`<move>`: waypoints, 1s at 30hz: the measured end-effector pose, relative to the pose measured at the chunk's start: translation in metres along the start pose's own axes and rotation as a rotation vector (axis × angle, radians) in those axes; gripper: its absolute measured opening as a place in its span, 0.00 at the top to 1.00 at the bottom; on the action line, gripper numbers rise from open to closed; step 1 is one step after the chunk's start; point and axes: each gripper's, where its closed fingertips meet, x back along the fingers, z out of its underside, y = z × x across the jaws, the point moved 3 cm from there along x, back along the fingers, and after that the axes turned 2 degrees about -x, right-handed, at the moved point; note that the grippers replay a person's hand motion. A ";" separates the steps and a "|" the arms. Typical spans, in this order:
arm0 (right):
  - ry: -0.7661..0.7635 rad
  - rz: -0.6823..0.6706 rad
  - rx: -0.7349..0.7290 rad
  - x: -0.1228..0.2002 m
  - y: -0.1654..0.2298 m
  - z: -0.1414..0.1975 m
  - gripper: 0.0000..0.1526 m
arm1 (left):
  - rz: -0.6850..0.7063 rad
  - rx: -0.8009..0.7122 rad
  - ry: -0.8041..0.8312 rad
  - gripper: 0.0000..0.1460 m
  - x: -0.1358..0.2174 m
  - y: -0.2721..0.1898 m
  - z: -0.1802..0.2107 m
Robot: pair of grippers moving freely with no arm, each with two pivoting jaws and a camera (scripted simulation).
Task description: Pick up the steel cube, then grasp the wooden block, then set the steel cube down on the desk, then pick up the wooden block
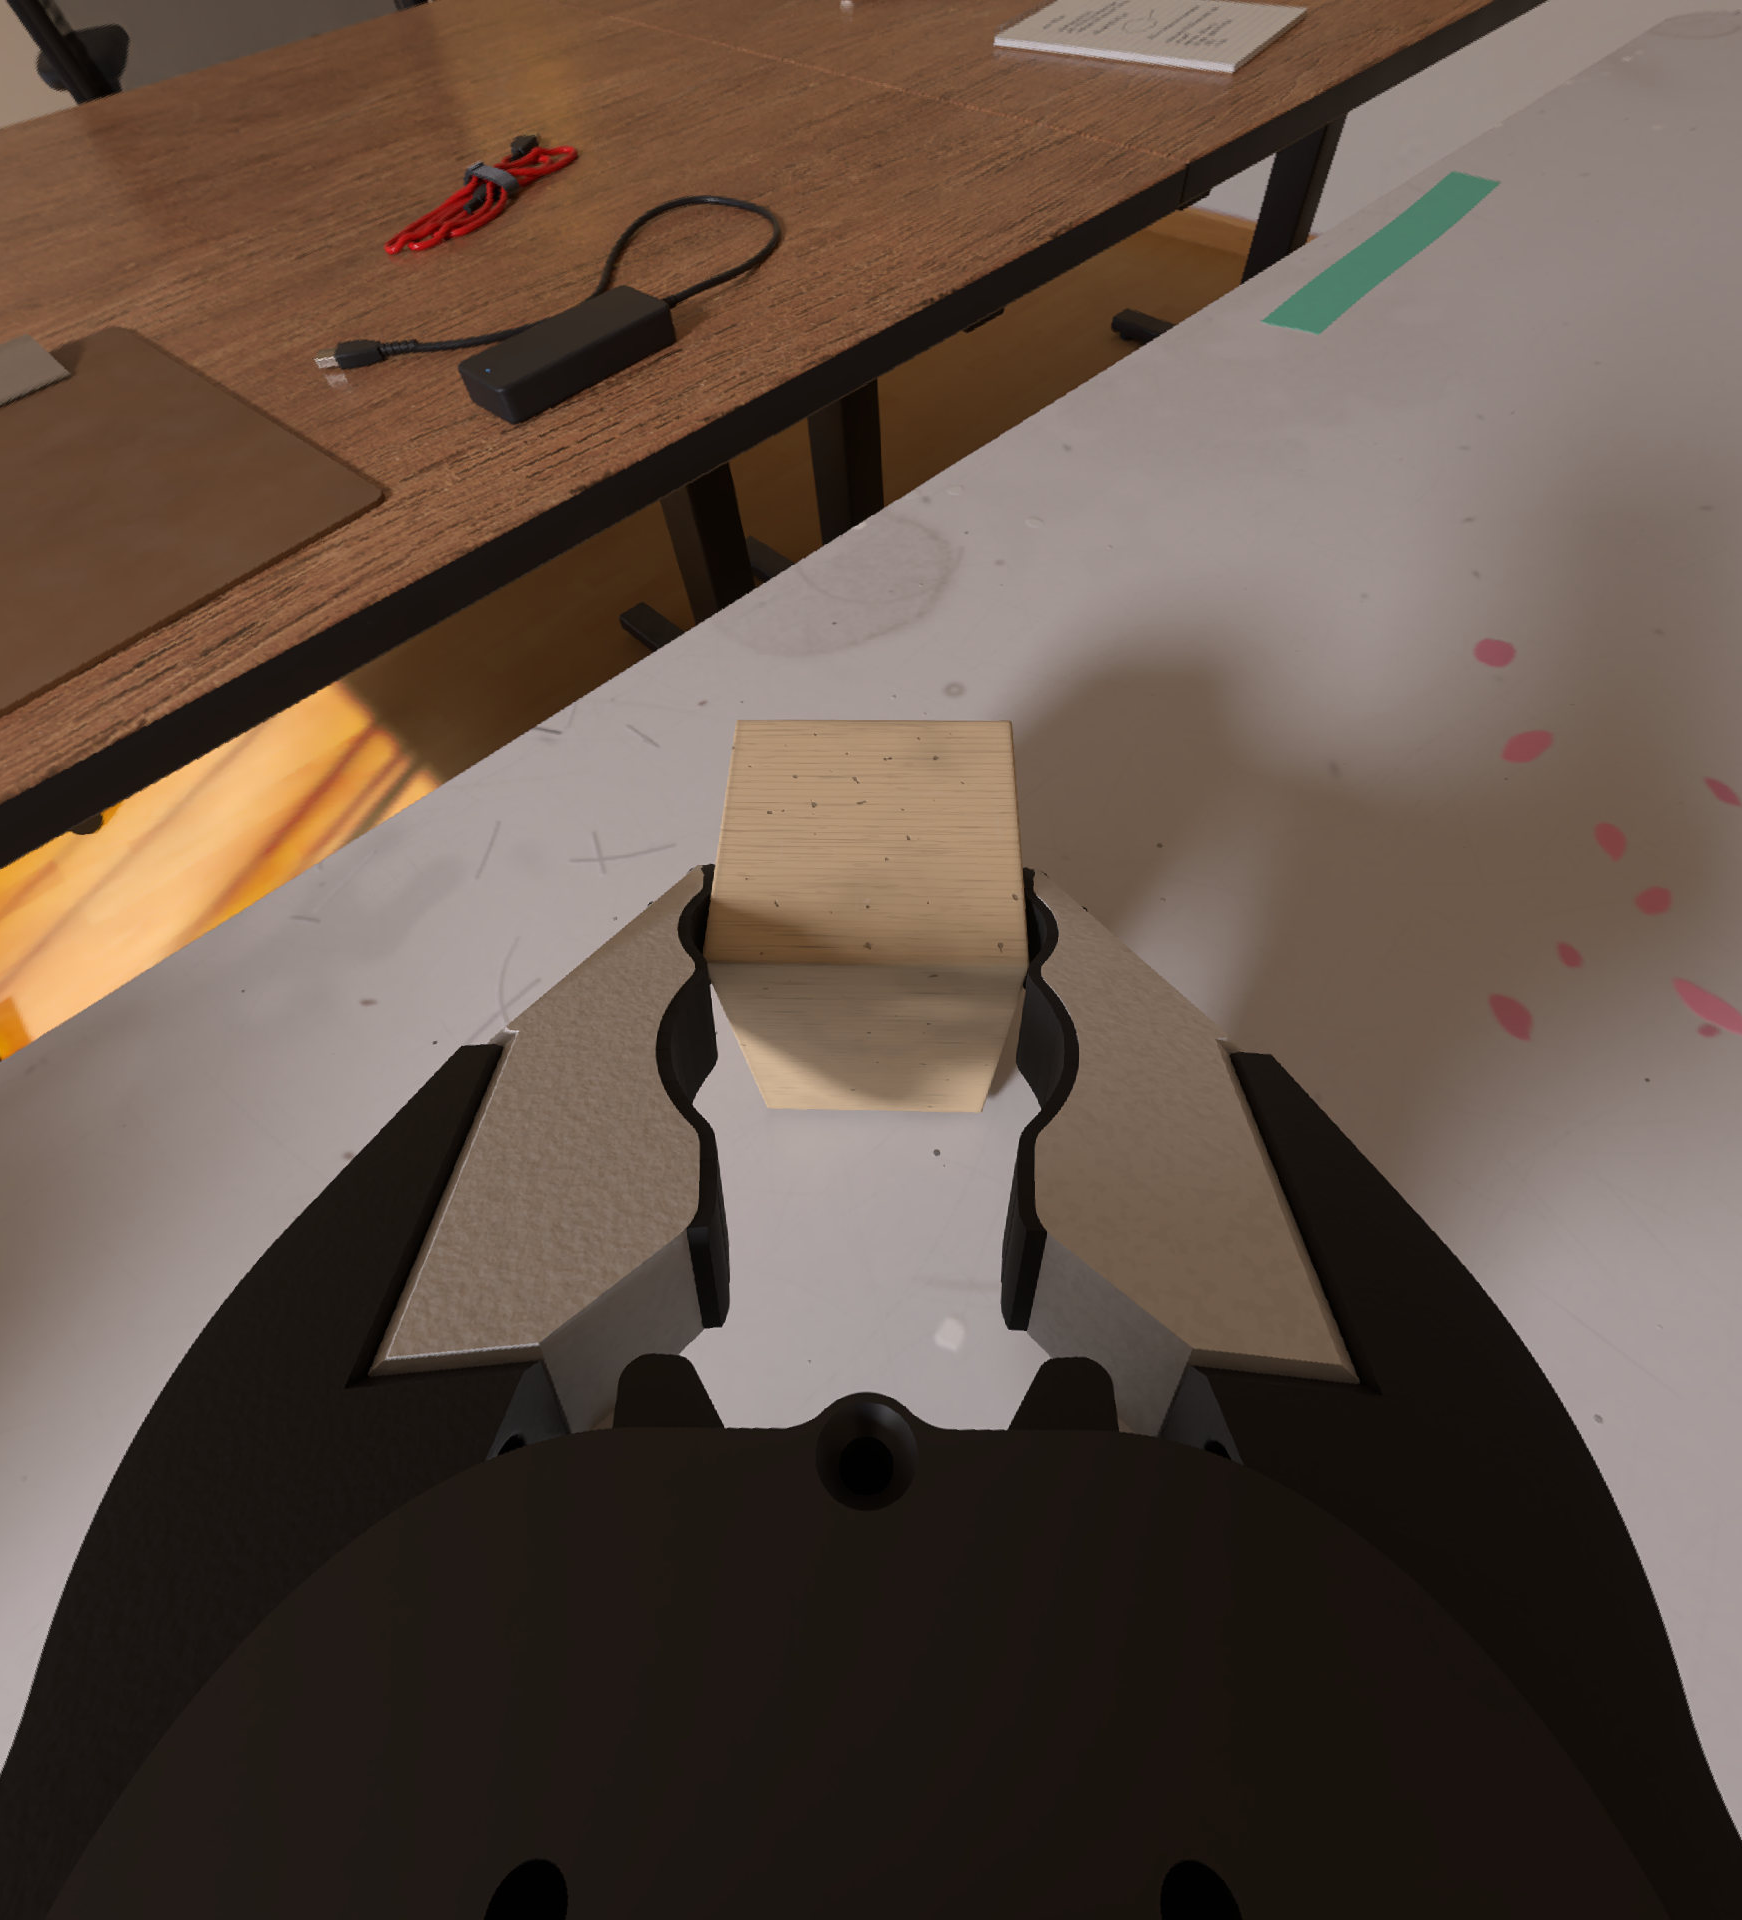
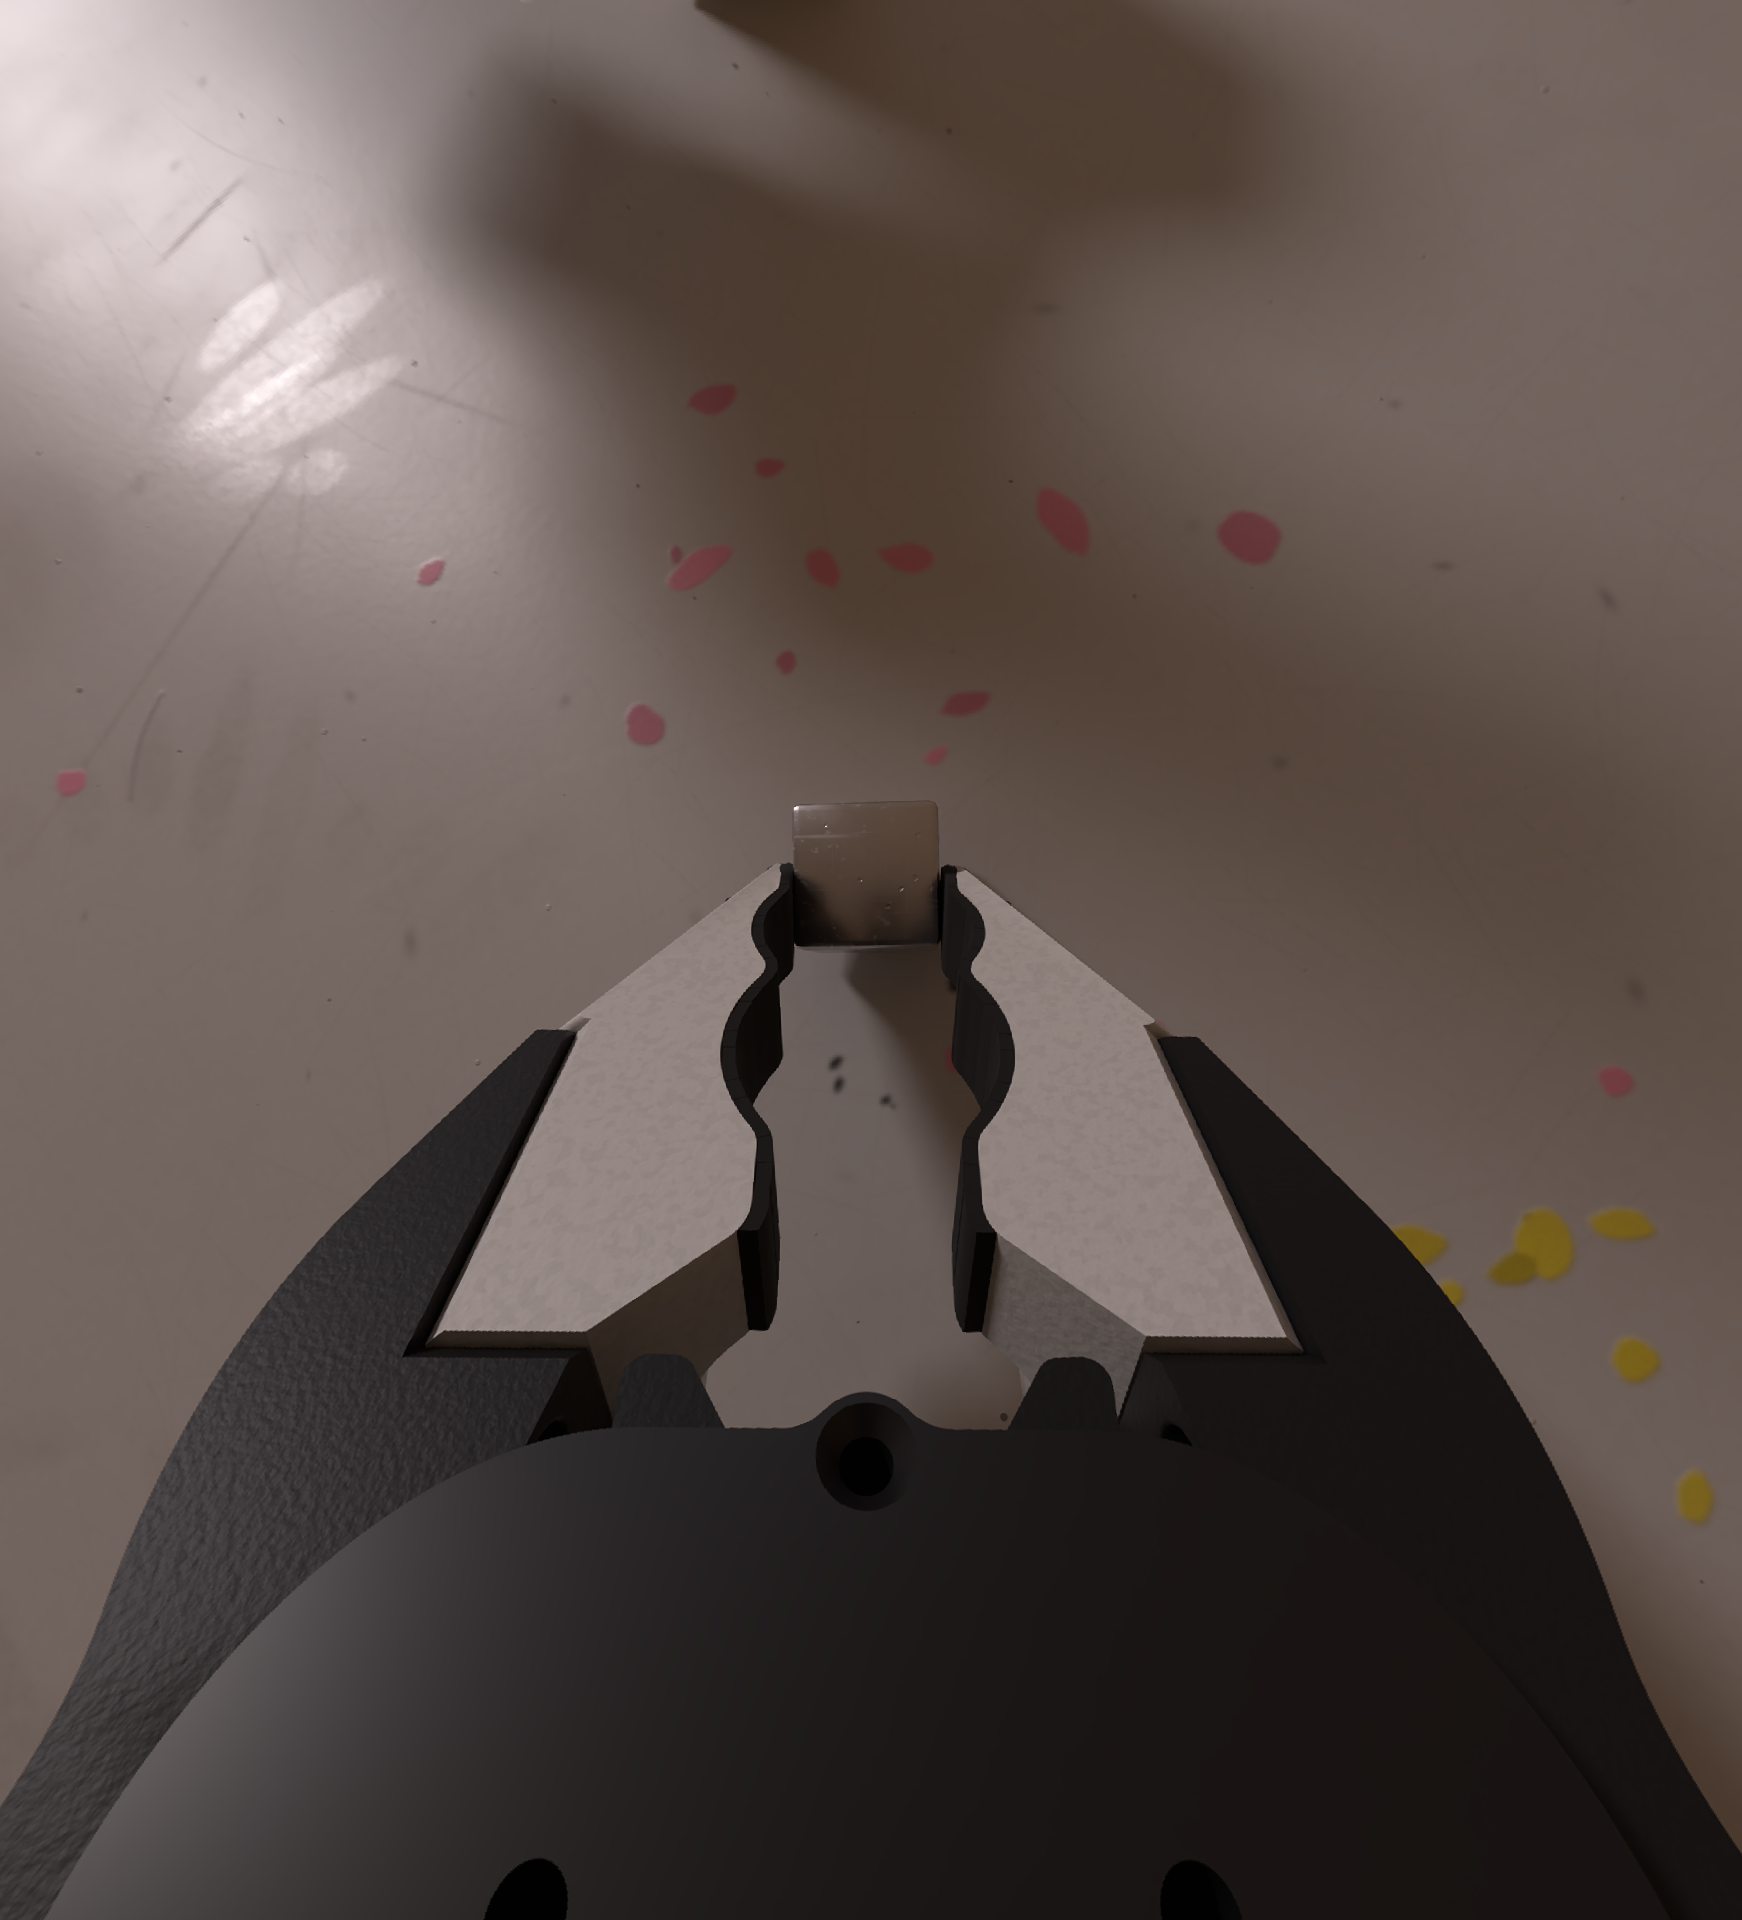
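1. Grey and scuffed, the bench (image 1: 1366,540) carried pink paint spots (image 2: 1062,520), yellow spots (image 2: 1542,1252) and a strip of green tape (image 1: 1381,255); behind it stood a wooden desk (image 1: 846,145) with a black power adapter (image 1: 568,351), a red cable (image 1: 480,200), a brown mat (image 1: 108,499) and a notepad (image 1: 1147,31).
2. The left hand-held gripper (image 1: 867,914) was closed onto the wooden block (image 1: 867,831), its fingertips pressed against the block's two side faces. Whether the block sat on the bench or just above it could not be told.
3. The right hand-held gripper (image 2: 867,904) was closed onto the steel cube (image 2: 865,868), pinching it at the very tips of the fingers, seemingly above the bench.
4. Judged from this, the step in hand was setting the steel cube down. Doing it well would mean lowering it straight and level until its underside met the surface, and only then parting the fingers, since so shallow a tip grip could let smooth metal slip or twist.
5. Meanwhile the left grip should hold steady and keep the block squared.
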 end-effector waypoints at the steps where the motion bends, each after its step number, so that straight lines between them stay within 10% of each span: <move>1: 0.008 0.006 -0.001 -0.001 -0.001 0.001 0.82 | -0.006 -0.003 0.001 0.61 0.000 0.000 0.000; 30: 0.006 0.024 -0.087 -0.002 -0.018 -0.003 0.82 | 0.002 0.035 0.050 0.61 -0.006 0.008 0.002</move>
